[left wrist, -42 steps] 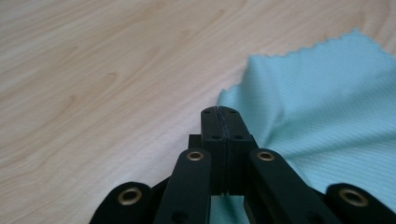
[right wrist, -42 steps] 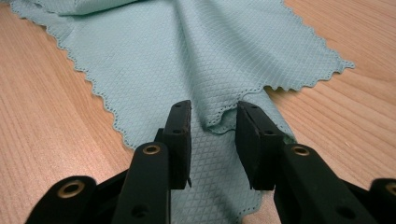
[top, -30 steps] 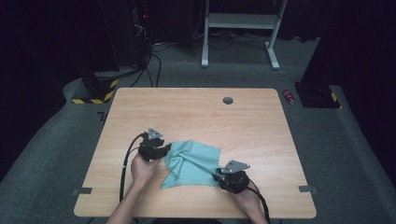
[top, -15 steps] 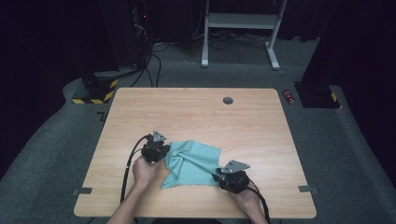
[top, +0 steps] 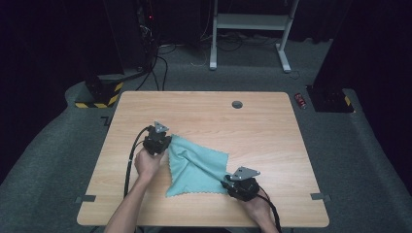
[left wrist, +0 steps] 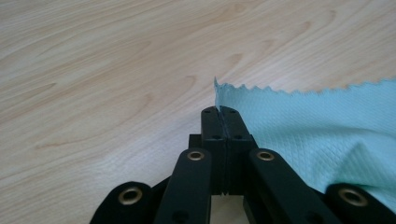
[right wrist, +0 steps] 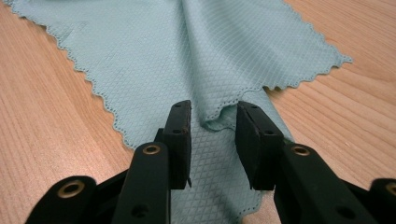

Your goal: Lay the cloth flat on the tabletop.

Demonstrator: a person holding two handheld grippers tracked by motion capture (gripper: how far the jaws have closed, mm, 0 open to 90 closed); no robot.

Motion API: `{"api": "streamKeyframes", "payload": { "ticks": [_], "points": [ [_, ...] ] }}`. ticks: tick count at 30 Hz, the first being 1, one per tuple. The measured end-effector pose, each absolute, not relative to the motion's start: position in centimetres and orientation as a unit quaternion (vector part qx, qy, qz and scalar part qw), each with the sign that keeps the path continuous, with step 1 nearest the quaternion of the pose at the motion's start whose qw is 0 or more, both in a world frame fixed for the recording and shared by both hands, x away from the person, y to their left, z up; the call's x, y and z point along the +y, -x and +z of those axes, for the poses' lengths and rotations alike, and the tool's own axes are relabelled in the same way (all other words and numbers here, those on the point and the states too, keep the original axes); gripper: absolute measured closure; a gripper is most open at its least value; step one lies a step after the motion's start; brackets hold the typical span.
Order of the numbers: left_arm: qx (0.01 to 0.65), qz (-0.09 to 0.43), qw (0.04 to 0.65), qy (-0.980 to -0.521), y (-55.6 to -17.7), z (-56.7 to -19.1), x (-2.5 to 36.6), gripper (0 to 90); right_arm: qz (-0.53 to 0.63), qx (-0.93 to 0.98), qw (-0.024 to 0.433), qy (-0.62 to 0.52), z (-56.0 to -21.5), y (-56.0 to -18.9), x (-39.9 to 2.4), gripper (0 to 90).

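A light teal cloth [top: 194, 165] with zigzag edges lies on the wooden table [top: 204, 111], near its front. My left gripper [top: 166, 145] is at the cloth's far left corner. In the left gripper view the black jaws [left wrist: 219, 111] are shut on that corner, and a tip of cloth [left wrist: 317, 126] pokes out past them. My right gripper [top: 227, 182] sits at the cloth's near right corner. In the right gripper view its jaws [right wrist: 212, 121] stand apart with a raised fold of cloth [right wrist: 187, 51] between them, and the pads do not press it.
A round grey grommet [top: 237, 104] sits near the table's far edge. On the floor beyond are a white desk frame [top: 248, 22], cables, a yellow-and-black striped block [top: 97, 97] and a small red object [top: 301, 100]. Grey tape tabs [top: 317, 196] mark the front corners.
The left gripper has closed on the cloth's corner and drawn it a little away from me, stretching that side of the cloth. The right gripper has stayed put.
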State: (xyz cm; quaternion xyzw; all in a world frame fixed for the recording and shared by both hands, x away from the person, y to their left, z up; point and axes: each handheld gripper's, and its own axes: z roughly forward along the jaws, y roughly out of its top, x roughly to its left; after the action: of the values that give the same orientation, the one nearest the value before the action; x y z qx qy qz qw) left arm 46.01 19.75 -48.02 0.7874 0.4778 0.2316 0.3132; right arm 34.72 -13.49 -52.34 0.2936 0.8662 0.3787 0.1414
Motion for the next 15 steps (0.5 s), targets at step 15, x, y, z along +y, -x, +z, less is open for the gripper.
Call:
{"api": "streamKeyframes", "payload": {
  "ticks": [15],
  "points": [
    [0.491,0.232,0.276,-0.793,-48.6,-50.2,18.9,88.1,0.379,0.866,0.141,-0.294,-52.3,-34.7,-13.5,66.2]
  ]
}}
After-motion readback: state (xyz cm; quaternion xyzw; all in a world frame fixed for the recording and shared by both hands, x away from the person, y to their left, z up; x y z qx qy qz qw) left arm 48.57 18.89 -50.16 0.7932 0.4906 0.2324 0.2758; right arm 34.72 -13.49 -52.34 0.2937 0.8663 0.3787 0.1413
